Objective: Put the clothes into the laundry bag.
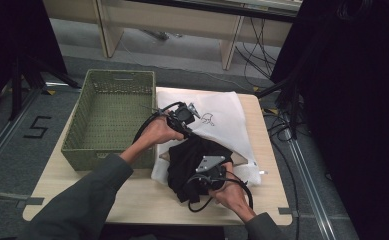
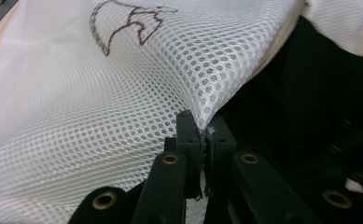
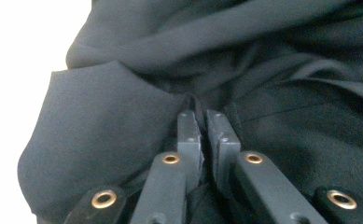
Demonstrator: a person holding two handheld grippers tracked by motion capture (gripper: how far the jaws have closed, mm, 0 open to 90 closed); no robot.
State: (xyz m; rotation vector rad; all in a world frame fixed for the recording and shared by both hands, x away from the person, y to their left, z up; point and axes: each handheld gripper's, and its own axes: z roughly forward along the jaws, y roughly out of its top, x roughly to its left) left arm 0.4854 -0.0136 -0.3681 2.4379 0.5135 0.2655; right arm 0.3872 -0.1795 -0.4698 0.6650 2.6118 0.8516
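1. White mesh bag (image 1: 217,120) lies on the counter (image 1: 147,197) beside a green basket (image 1: 112,115).
2. Left gripper (image 2: 201,128) has its jaws clamped on the bag's mesh edge.
3. Right gripper (image 3: 198,119) has its jaws pinched on a fold of the black garment (image 1: 192,160), which lies half inside the bag's mouth.

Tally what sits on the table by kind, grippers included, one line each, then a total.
Green woven basket: 1
White mesh laundry bag: 1
Black garment: 1
Grippers: 2, the left gripper pinching the bag's mesh, the right gripper pinching the garment
Total: 5
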